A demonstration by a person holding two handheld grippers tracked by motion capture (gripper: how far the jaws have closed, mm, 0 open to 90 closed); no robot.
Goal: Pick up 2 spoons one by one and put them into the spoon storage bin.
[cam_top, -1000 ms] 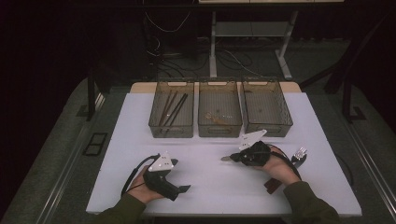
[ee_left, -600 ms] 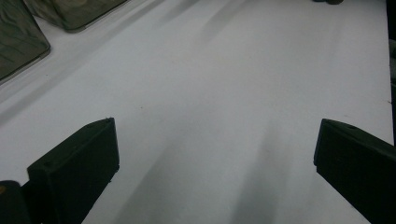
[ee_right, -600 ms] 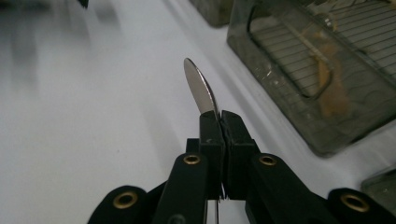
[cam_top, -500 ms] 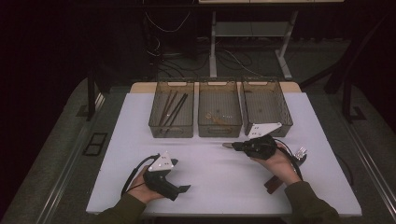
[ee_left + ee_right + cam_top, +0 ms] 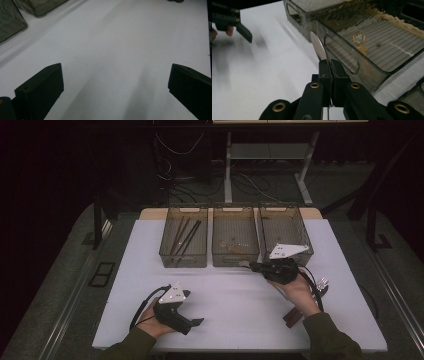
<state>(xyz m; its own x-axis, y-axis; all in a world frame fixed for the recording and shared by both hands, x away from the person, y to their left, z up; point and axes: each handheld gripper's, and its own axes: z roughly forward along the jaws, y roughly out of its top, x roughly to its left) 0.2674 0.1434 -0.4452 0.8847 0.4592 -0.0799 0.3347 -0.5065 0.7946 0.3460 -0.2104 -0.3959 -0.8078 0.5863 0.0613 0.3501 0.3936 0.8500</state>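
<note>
Gripping nothing, the left gripper (image 5: 192,322) rests low on the white table (image 5: 230,295) at the person's near left, its two black jaws standing wide apart over bare surface in the left gripper view, while the left hand (image 5: 150,320) curls around its body from below. Beyond it, along the far edge, three smoky translucent plastic bins stand side by side: the left bin (image 5: 183,262) holds several long dark sticks (image 5: 182,237), probably chopsticks, the middle bin (image 5: 235,261) holds a few small pieces too faint to name, and the right bin (image 5: 302,242) has contents that cannot be made out. At the right, the right gripper (image 5: 330,63) is clamped tight on a thin, flat silver utensil with a rounded tip (image 5: 318,48), likely a butter knife, and carries it raised just in front of the near wall of the middle bin, tip pointing leftwards in the high view. The right hand (image 5: 295,287) holds that gripper roughly level, forearm reaching in from the bottom right. Near that wrist more shiny cutlery (image 5: 322,282) and a dark brown piece (image 5: 292,317) lie on the table, waiting. Judging by the layout, the sorting is partly done: some items sit in bins, the held utensil has yet to be dropped in, and the pile at right remains to be cleared.
</note>
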